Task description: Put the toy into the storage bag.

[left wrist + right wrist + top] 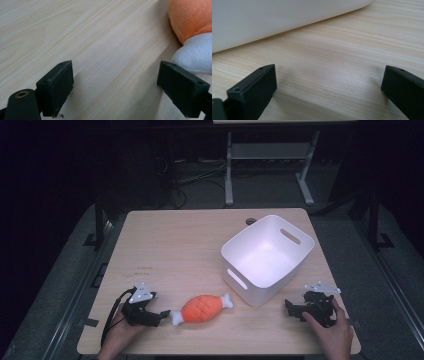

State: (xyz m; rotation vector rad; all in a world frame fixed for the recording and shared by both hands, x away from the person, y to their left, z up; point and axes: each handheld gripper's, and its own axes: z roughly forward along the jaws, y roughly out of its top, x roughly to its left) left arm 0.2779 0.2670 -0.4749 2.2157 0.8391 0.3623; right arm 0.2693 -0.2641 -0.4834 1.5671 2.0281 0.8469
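**Plush drumstick lies between two open grippers near the front edge**

One plush meat toy (201, 308), orange with white bone ends, lies on the tabletop (175, 245) close to its front edge, a little left of the middle. Its long axis runs nearly along that edge, tilted slightly: the right bone end sits a bit farther from the edge and points toward the tub, the left bone end points at the left gripper.

One white plastic tub (267, 257) with slotted handles stands upright and empty in the right half of the tabletop, turned at an angle to the edges. Its near corner sits just beside the toy's right bone end.

The left gripper (160, 314) rests near the front-left corner, jaws spread wide over bare wood; in the left gripper view the toy's white end (193, 55) lies just past the right-hand jaw. The right gripper (290, 309) sits near the front-right corner, jaws also wide apart, empty, facing the tub's wall (274, 17).
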